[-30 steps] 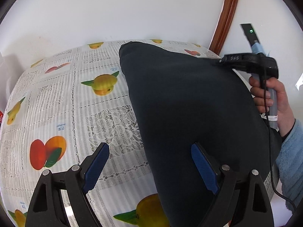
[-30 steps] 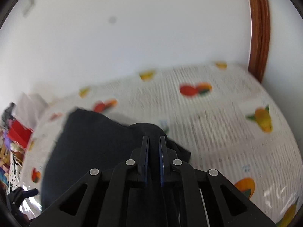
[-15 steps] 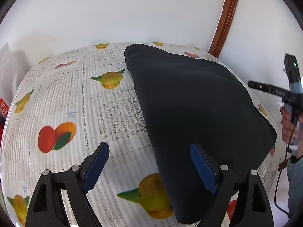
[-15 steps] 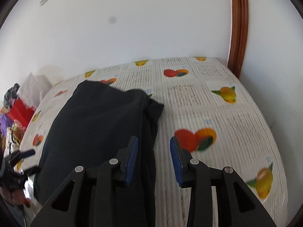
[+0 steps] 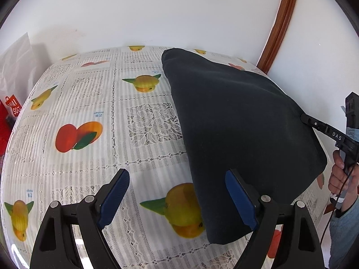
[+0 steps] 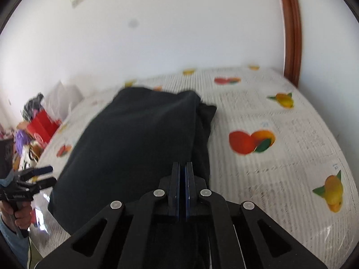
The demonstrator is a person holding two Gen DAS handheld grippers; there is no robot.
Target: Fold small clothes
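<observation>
A dark folded garment lies on the fruit-print tablecloth, stretching from the far wall toward me. My left gripper hangs open above its near left edge, with one finger over the cloth and the other over the bare table. My right gripper is shut at the garment along its right edge, and its closed tip meets that edge in the left wrist view. I cannot see how much cloth sits between the pads. A hand in a light blue sleeve holds each gripper.
A red bag and a white plastic bag stand at the table's left end, by a heap of colourful things. A white wall runs behind. A brown wooden frame rises at the far right corner.
My right gripper let go of the garment's far corner, opened, drew back along the right edge and shut again there. The left gripper stayed open and shifted slightly.
</observation>
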